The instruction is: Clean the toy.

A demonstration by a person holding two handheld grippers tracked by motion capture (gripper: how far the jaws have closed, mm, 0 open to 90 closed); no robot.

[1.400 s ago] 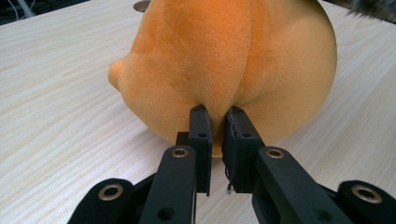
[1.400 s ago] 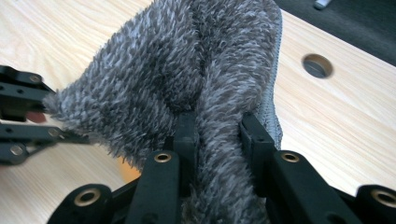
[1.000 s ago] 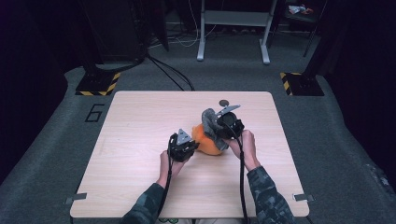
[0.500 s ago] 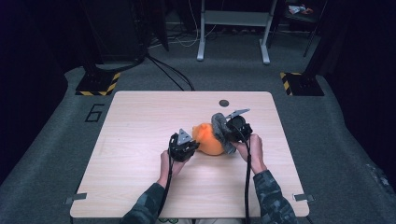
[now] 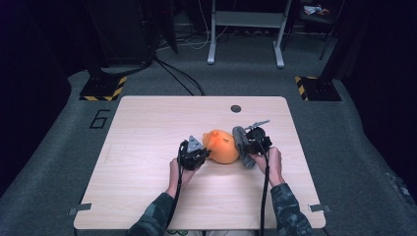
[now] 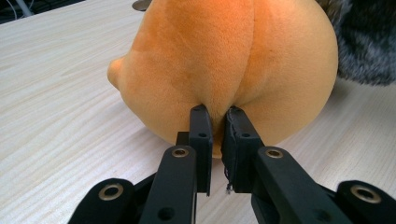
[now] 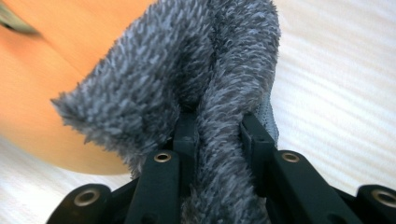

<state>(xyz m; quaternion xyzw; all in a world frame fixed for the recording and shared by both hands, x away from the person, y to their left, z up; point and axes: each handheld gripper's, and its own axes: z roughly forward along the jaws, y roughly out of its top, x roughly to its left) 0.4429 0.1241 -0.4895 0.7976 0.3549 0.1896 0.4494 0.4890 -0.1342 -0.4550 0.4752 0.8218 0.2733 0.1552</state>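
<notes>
An orange plush toy (image 5: 223, 146) is lying mid-table (image 5: 147, 128), looking soft, light and best pinched by loose fabric. The left gripper (image 6: 215, 126) is nipping its seam, jaws nearly closed, while the right gripper (image 7: 219, 128) is clamping its grey furry part (image 7: 187, 70).

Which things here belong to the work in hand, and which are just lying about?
In use:
- round orange plush toy, pinched by the left gripper
- shaggy grey fur piece, clamped in the right gripper beside the orange body
- pale wooden table bearing them

Lying about:
- small dark round disc near the table's far edge
- black-and-yellow striped floor bases
</notes>
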